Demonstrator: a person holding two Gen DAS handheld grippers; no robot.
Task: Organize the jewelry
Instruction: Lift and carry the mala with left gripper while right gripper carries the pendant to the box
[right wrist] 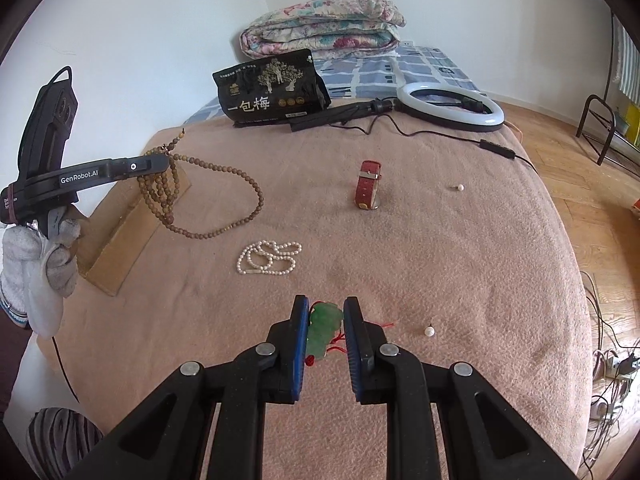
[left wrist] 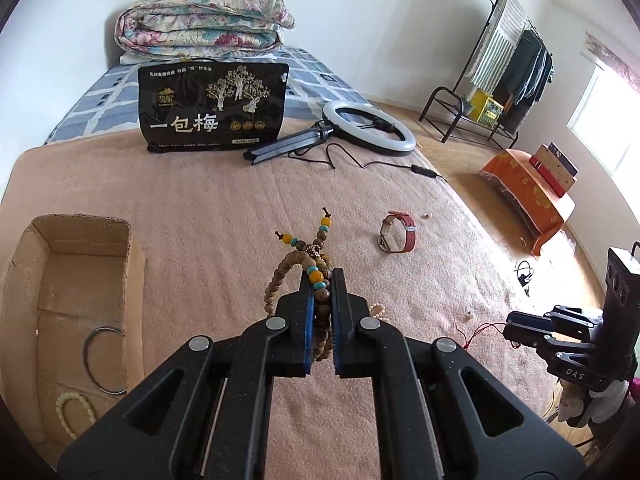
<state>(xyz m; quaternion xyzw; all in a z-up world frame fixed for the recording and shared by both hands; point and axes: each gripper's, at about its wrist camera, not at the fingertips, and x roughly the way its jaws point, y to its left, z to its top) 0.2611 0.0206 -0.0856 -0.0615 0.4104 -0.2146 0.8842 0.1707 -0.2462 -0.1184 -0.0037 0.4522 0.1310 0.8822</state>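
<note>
My left gripper (left wrist: 321,276) is shut on a brown wooden bead necklace (left wrist: 280,280) with yellow and turquoise beads. It holds the necklace above the pink blanket, and part of the strand (right wrist: 224,184) trails on the bed. The cardboard box (left wrist: 132,264) at the left holds a metal bangle (left wrist: 96,360) and a pale bead bracelet (left wrist: 68,412). My right gripper (right wrist: 326,304) has its jaws around a green jade pendant (right wrist: 324,332) on a red cord, with a gap at the right pad. A red-strap watch (right wrist: 368,186), a pearl necklace (right wrist: 268,258) and two pearl earrings (right wrist: 429,331) lie on the blanket.
A black snack bag (left wrist: 214,108), a ring light (left wrist: 368,128) with tripod and cable, and a folded quilt (left wrist: 204,20) sit at the far side of the bed. A clothes rack (left wrist: 504,72) and an orange-covered bench (left wrist: 528,196) stand on the floor to the right.
</note>
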